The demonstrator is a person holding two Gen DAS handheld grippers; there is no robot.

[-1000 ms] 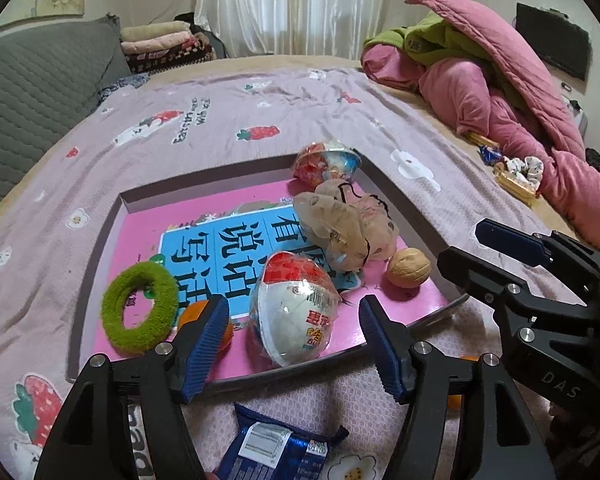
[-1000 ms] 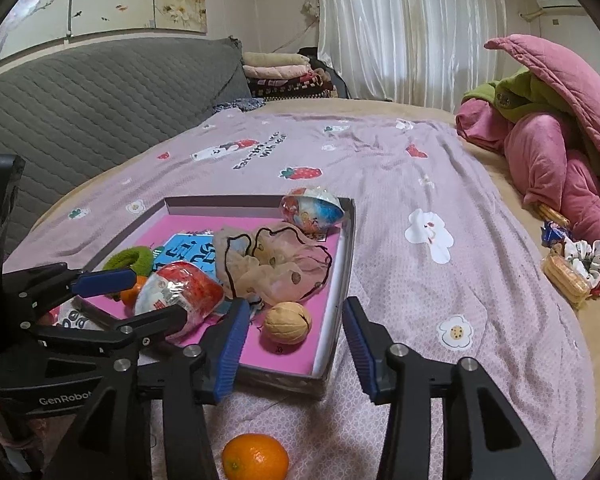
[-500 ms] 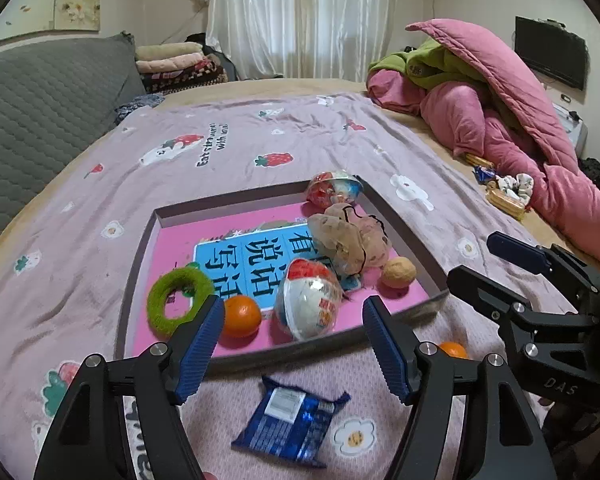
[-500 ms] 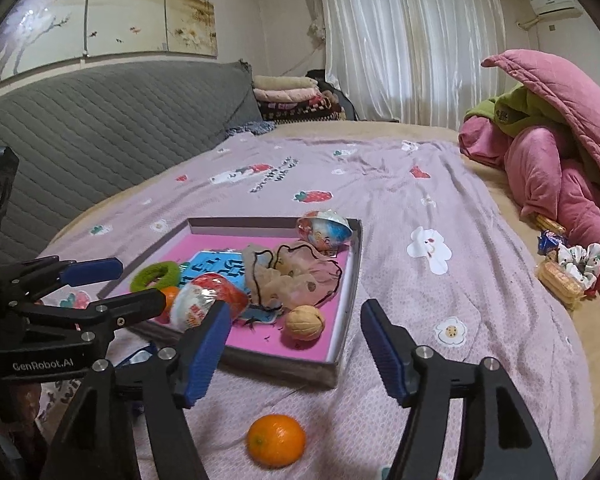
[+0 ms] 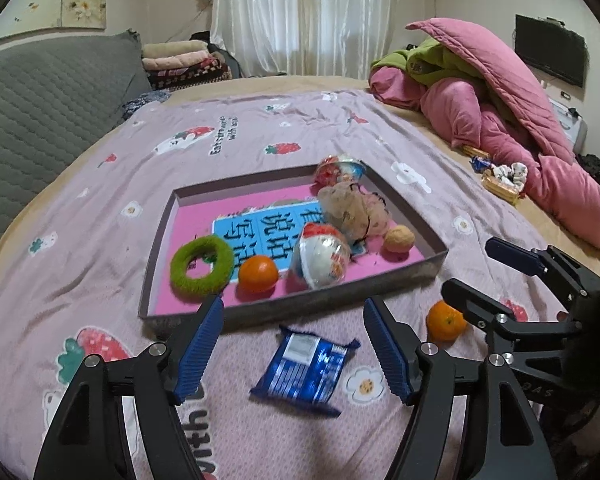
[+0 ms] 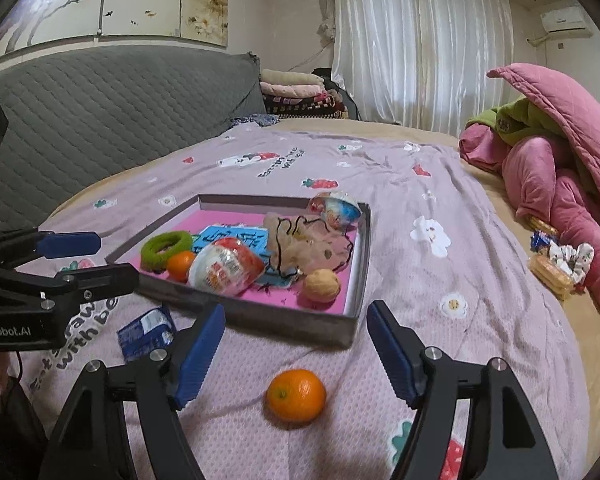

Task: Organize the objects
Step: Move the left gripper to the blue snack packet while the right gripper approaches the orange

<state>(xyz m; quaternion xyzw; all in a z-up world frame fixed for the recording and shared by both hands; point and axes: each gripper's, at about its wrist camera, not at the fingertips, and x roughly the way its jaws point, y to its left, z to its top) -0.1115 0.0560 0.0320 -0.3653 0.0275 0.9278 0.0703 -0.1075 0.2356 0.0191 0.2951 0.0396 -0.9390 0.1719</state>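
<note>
A grey tray (image 5: 420, 276) with a pink floor lies on the bedspread. It holds a green fuzzy ring (image 5: 202, 266), an orange (image 5: 259, 274), a red-and-white toy egg (image 5: 322, 256), a walnut (image 5: 398, 239), a beige mesh scrunchie (image 5: 352, 208) and a second egg (image 5: 338, 168). My left gripper (image 5: 292, 344) is open and empty, above a blue snack packet (image 5: 304, 368) lying in front of the tray. My right gripper (image 6: 296, 344) is open and empty; a loose orange (image 6: 296, 395) lies on the spread just below its jaws, apart from both pads.
A pile of pink and green quilts (image 5: 500, 120) fills the right side, with snack packs and a scrunchie (image 6: 560, 264) at its foot. A grey padded headboard (image 6: 100, 112) runs along the left. Folded blankets (image 5: 180, 60) are stacked at the back.
Both grippers have pulled back from the tray. The right jaws have spread wider. The toy egg stays in the tray, and the blue packet and loose orange now show in full.
</note>
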